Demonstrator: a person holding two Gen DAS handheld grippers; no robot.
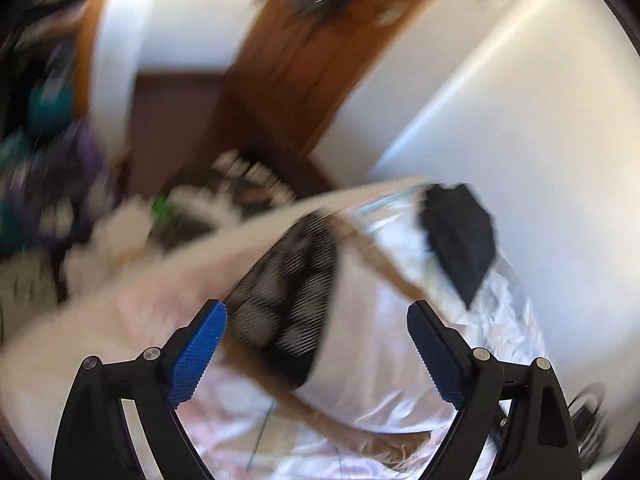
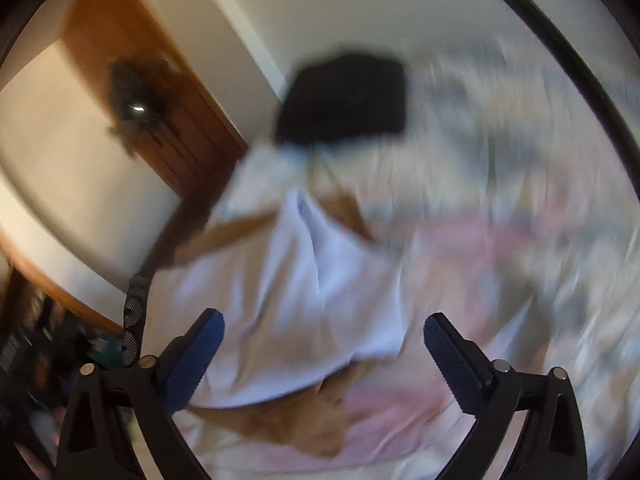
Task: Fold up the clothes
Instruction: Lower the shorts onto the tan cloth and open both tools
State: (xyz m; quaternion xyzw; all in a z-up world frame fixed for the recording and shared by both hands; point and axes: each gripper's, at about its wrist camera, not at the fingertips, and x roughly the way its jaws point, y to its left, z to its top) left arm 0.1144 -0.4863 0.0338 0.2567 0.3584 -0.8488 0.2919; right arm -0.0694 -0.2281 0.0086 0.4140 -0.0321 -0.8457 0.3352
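A white garment (image 1: 360,340) lies on the bed's pale pink sheet (image 1: 508,320). One side of it has a black-and-white patterned panel (image 1: 288,280), and brown fabric (image 1: 320,420) shows along its edge. My left gripper (image 1: 317,308) hovers over it, open, with nothing pressed between the blue pads. In the right wrist view the same white garment (image 2: 304,280) lies flat over the brown fabric (image 2: 288,424). My right gripper (image 2: 324,318) stands open above its near edge. A folded black garment (image 1: 460,236) (image 2: 344,96) rests farther back on the bed. Both views are blurred.
A wooden door (image 1: 296,72) (image 2: 176,128) and white walls stand behind the bed. Blurred clutter (image 1: 48,160) and a white slatted thing (image 1: 248,184) sit beyond the bed's left edge. Rumpled bedding (image 2: 540,140) spreads to the right.
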